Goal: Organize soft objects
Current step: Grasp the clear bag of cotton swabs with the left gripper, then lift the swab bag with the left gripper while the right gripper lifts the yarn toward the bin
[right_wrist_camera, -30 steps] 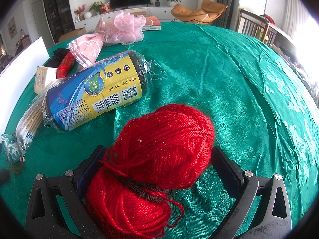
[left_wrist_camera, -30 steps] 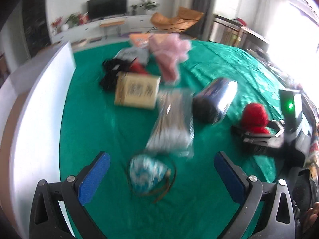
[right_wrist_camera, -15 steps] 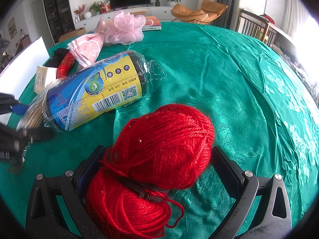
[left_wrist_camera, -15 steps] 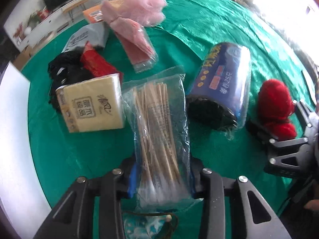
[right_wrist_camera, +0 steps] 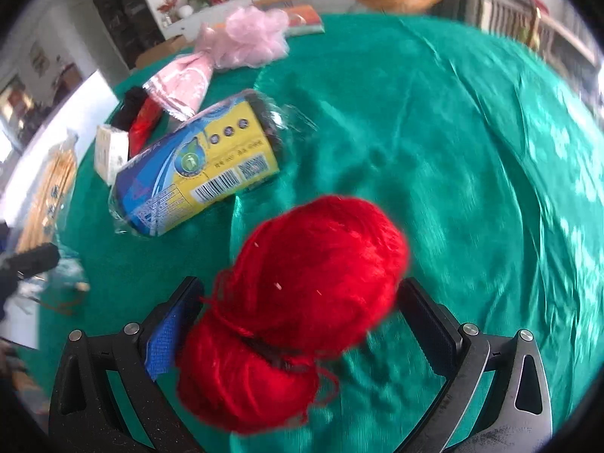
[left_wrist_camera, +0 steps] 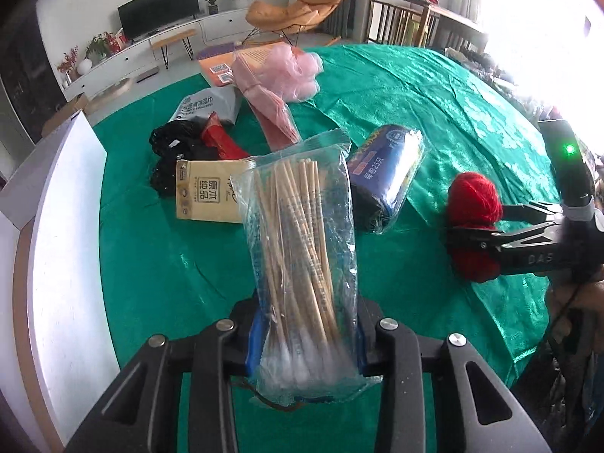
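Note:
My left gripper (left_wrist_camera: 307, 339) is shut on a clear bag of long cotton swabs (left_wrist_camera: 302, 249) and holds it lifted above the green tablecloth (left_wrist_camera: 415, 87). My right gripper (right_wrist_camera: 298, 324) holds a red ball of yarn (right_wrist_camera: 302, 313) between its fingers, raised off the cloth; a gap shows beside the right finger. The yarn (left_wrist_camera: 473, 211) and the right gripper (left_wrist_camera: 472, 226) also show at the right of the left wrist view. The swab bag (right_wrist_camera: 49, 188) appears at the left edge of the right wrist view.
On the cloth lie a blue and yellow wrapped roll (left_wrist_camera: 389, 173), a tan tissue pack (left_wrist_camera: 209, 196), black and red fabric (left_wrist_camera: 181, 151), a pink packet with a pink mesh puff (left_wrist_camera: 294, 71), and a grey bag (left_wrist_camera: 209, 105). A white board (left_wrist_camera: 64, 234) stands at the left.
My left gripper closed on the swab bag and lifted it off the cloth. My right gripper lifted and tilted with the red yarn, and its view is now blurred.

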